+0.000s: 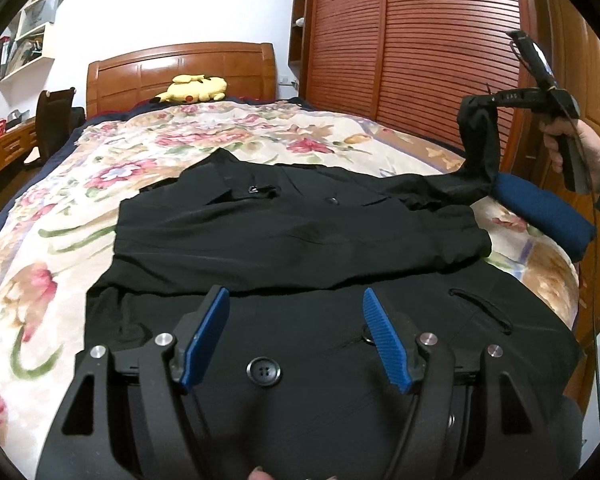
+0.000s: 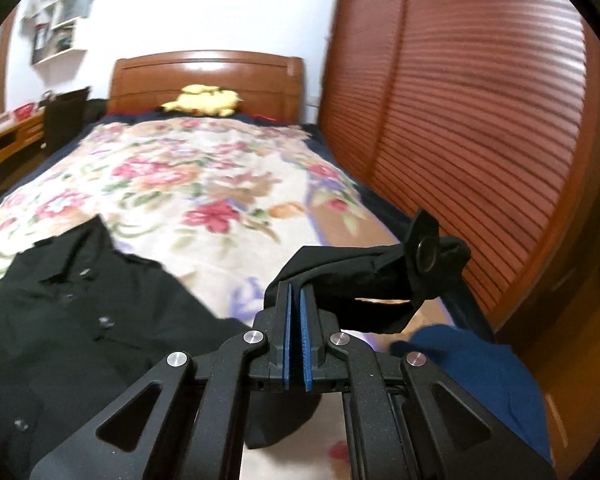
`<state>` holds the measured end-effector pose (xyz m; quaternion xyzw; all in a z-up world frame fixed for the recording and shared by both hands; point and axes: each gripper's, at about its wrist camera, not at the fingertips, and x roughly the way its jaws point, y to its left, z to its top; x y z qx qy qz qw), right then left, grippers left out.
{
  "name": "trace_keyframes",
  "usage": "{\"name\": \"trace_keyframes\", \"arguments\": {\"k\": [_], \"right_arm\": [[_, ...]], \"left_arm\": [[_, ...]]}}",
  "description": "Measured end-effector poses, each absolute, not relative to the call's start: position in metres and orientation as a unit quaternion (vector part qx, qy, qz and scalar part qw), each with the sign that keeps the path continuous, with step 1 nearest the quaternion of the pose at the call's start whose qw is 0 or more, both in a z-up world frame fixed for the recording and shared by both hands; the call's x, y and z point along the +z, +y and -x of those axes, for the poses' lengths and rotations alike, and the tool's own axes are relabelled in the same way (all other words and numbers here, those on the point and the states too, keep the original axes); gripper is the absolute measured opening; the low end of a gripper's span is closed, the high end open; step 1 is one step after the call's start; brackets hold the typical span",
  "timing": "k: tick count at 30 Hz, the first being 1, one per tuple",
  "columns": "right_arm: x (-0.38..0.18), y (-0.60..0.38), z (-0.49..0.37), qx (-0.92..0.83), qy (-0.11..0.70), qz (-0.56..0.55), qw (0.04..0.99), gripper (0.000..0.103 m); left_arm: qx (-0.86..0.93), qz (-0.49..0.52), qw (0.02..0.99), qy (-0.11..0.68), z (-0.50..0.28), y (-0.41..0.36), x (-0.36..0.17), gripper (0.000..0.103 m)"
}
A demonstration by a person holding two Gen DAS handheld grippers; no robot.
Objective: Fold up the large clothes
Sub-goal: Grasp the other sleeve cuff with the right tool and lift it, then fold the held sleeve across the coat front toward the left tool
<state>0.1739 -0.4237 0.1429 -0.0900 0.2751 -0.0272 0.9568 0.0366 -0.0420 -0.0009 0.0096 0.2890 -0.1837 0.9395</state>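
Observation:
A large black coat [image 1: 300,232] with big buttons lies spread on the flowered bedspread [image 1: 148,148], one sleeve folded across its body. My left gripper [image 1: 296,312] is open and empty, just above the coat's lower front near a button [image 1: 264,372]. My right gripper [image 2: 295,292] is shut on the coat's right sleeve cuff [image 2: 380,276] and holds it lifted above the bed's right side. It also shows in the left wrist view [image 1: 474,102], with the sleeve [image 1: 480,148] hanging from it. The coat's body [image 2: 80,304] lies to its left.
A folded blue garment [image 1: 548,212] lies at the bed's right edge, also in the right wrist view [image 2: 480,376]. A yellow plush toy [image 1: 192,88] rests by the wooden headboard [image 1: 180,68]. A slatted wooden wardrobe [image 1: 420,48] stands right of the bed. A desk and chair [image 1: 52,120] stand left.

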Motion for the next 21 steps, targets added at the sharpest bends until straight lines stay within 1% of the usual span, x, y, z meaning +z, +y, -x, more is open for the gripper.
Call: {"name": "trace_keyframes", "arguments": {"k": [14,21], "right_arm": [[0.166,-0.293,-0.156,0.079,0.242,0.129,0.959,0.002],[0.153,-0.211,-0.141,0.167,0.229,0.155,0.946,0.002]], "left_arm": [[-0.160,0.005,0.950,0.269,-0.016,-0.001,0.011,0.070],[-0.145,0.010,0.953,0.264,-0.008,0.021,0.013,0.070]]}}
